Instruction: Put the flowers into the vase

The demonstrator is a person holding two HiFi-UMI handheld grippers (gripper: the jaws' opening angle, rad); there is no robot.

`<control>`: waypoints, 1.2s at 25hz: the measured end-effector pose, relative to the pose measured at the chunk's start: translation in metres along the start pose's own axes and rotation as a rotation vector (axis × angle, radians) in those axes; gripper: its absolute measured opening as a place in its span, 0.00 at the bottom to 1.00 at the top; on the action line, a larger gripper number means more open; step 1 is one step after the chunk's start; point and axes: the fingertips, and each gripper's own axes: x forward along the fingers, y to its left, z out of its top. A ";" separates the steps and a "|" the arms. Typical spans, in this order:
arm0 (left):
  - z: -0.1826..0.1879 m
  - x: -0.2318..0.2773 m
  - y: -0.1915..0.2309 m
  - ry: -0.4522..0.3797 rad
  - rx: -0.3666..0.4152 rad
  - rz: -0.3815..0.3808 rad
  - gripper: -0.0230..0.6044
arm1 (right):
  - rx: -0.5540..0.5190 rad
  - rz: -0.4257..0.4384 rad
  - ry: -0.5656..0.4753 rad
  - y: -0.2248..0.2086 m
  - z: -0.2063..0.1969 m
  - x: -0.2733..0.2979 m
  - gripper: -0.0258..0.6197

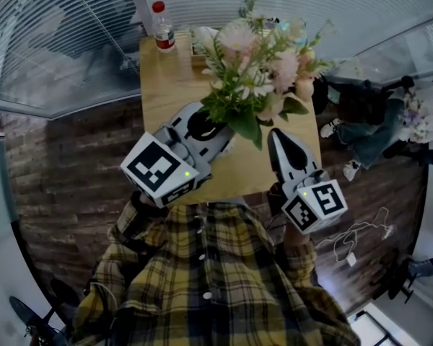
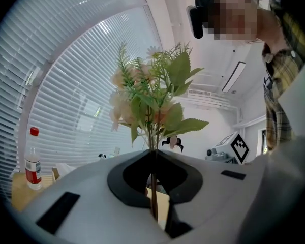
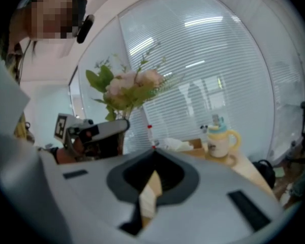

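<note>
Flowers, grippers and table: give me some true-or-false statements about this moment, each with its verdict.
1. The left gripper is shut on the stems of the flowers. True.
2. The right gripper holds a flower. False: its jaws are together with nothing between them.
3. The bottle on the table has a blue cap. False: the cap is red.
4. A cup with a yellow handle stands on the table. True.
5. The flowers lie flat on the table. False: they stand upright, rising from the left gripper's jaws.
</note>
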 end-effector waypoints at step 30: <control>-0.043 -0.023 -0.014 0.111 0.059 -0.056 0.23 | 0.010 0.000 0.030 -0.008 -0.007 0.004 0.06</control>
